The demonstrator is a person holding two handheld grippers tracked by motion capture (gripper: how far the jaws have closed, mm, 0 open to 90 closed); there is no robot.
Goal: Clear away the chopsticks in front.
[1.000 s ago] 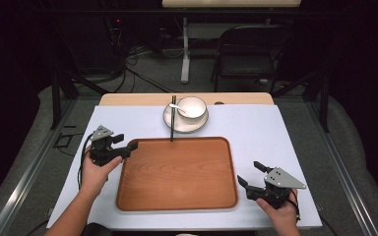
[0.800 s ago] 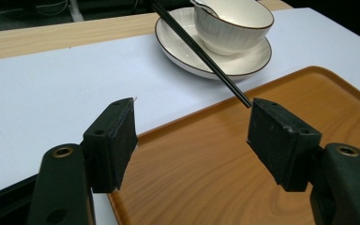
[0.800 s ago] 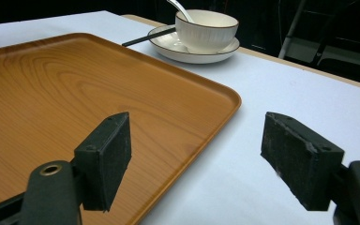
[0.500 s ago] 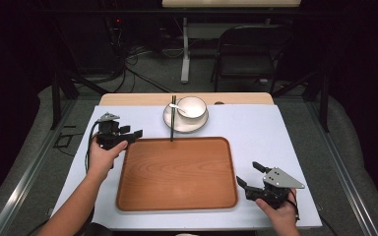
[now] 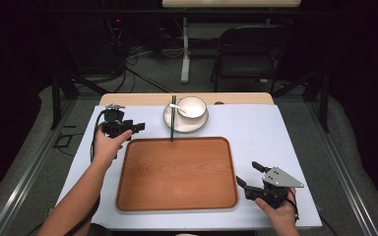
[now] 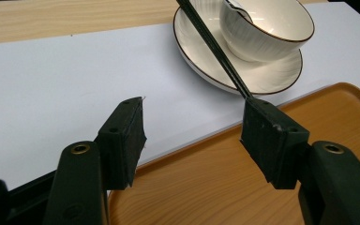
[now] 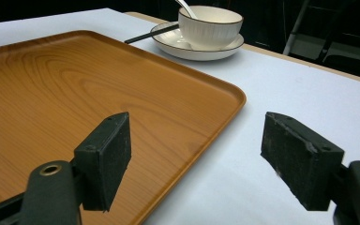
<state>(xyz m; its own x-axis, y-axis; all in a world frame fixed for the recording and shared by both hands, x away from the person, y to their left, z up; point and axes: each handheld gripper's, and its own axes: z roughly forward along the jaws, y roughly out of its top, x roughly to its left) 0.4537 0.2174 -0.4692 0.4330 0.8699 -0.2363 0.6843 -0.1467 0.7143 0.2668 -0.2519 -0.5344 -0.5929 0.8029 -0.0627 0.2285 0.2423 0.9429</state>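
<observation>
With your left hand-held gripper (image 5: 137, 127) wide open and empty near the chopsticks (image 5: 173, 118), straddle both sticks before closing.

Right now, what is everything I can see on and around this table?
Tray: one, brown wood, centre of the table.
Saucer: one, white with a dark rim, just beyond the tray.
Bowl: one, white, standing on the saucer.
Spoon: one, white, resting in the bowl.
Chopsticks: dark; they read as one strip, lying from the saucer's rim to the tray's far edge.
Table: one, white top with a bare wood strip at the far edge.
Chair: one, dark, behind the table.
Left hand-held gripper: black, open, off the tray's far left corner.
Right hand-held gripper: black with a grey plate, open, at the tray's near right corner.
</observation>
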